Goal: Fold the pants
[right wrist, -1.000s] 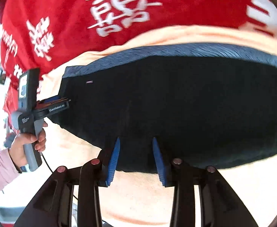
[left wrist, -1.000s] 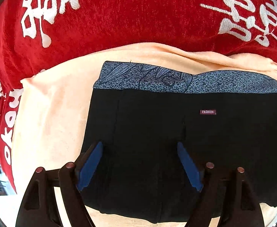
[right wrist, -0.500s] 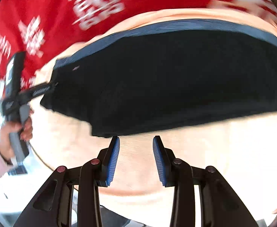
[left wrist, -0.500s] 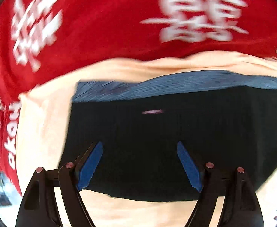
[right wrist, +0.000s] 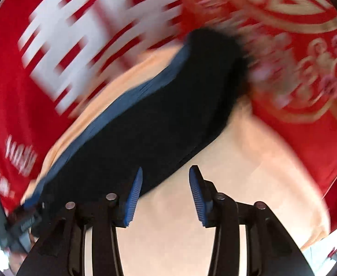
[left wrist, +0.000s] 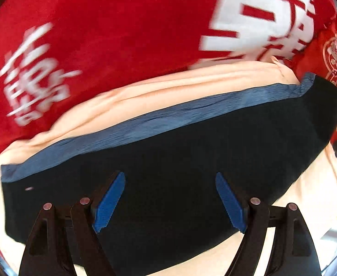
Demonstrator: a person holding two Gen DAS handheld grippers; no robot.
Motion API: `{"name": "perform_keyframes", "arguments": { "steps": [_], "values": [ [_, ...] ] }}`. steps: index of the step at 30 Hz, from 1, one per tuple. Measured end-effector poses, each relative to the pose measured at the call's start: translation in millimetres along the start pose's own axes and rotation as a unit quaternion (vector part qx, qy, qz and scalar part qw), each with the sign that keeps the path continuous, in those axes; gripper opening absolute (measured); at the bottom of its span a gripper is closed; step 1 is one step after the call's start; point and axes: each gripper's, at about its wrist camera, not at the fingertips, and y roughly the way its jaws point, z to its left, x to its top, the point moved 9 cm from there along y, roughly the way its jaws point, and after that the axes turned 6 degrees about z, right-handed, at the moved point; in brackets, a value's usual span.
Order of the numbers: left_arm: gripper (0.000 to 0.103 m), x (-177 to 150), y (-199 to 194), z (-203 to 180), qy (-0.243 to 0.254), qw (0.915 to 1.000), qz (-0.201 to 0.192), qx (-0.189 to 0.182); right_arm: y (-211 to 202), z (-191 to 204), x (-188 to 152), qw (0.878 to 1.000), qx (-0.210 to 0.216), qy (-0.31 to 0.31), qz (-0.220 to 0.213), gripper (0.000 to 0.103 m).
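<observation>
Swinging rightward since earlier: left gripper (left wrist: pixel 169 199) fingers apart over black pants (left wrist: pixel 180 161); right gripper (right wrist: pixel 166 193) apart, pants now at 11 o'clock.

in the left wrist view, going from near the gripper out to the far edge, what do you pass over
left gripper → black pants → blue-grey waistband → peach cloth → red blanket with white lettering

You seem to work in a home bedroom: a red bedspread (left wrist: pixel 122 46) with white characters fills the upper frame, a peach cloth (left wrist: pixel 168 87) lies below.
</observation>
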Motion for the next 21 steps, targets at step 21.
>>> {"name": "perform_keyframes", "arguments": {
  "steps": [21],
  "values": [
    [0.082,16,43,-64,0.013,0.9992,0.006,0.037,-37,-42,38,0.995,-0.031,-0.065,-0.066,0.024]
  ]
}}
